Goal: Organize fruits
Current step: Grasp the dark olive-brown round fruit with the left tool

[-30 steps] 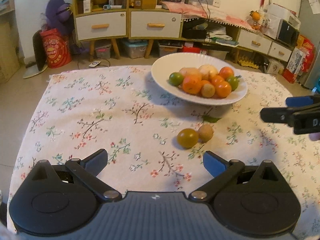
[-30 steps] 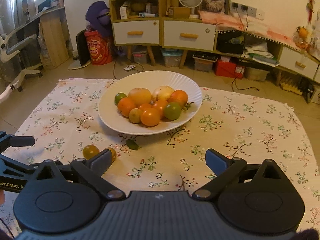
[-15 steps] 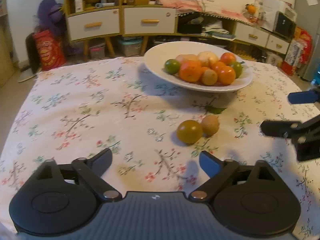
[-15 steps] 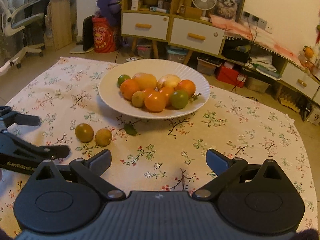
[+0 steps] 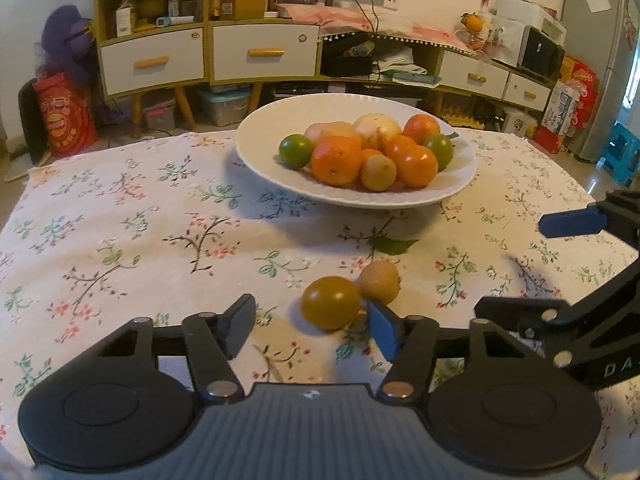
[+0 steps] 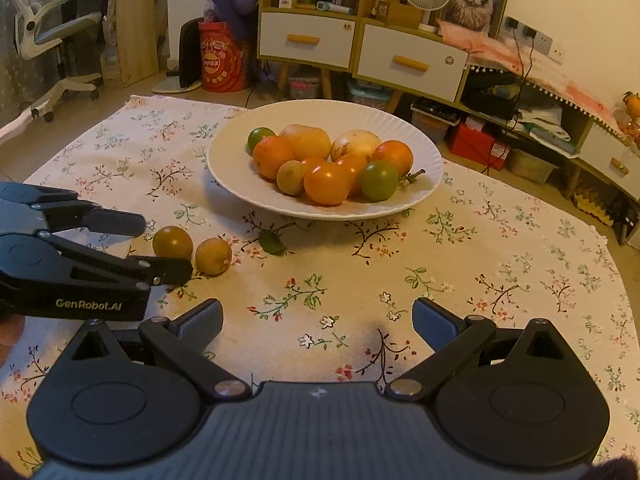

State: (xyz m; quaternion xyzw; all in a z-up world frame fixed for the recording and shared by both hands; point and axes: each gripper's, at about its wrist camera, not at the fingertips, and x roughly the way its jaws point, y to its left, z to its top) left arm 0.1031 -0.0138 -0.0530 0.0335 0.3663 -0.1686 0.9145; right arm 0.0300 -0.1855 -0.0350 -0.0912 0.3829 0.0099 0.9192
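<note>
A white plate (image 5: 260, 160) (image 6: 224, 176) holds a pile of orange, green and yellow fruits (image 5: 336, 160) (image 6: 328, 182). Two loose fruits lie on the floral tablecloth in front of it: an olive-brown one (image 5: 331, 307) (image 6: 173, 242) and a tan one (image 5: 380, 282) (image 6: 213, 256), touching each other. My left gripper (image 5: 312, 328) (image 6: 162, 246) is low over the cloth with its jaws closing. The olive-brown fruit sits between its fingertips, and the pads do not press on it. My right gripper (image 6: 318, 324) (image 5: 540, 266) stands open and empty to the right of the loose fruits.
A green leaf (image 5: 392, 245) (image 6: 272, 242) lies on the cloth between the plate and the loose fruits. Beyond the table stand a drawer cabinet (image 5: 208, 56), a red bag (image 5: 64, 116) and an office chair (image 6: 52, 40).
My left gripper has moved forward and down to the olive-brown fruit, and its jaws have narrowed around it. The right gripper has sunk a little and rolled, still open.
</note>
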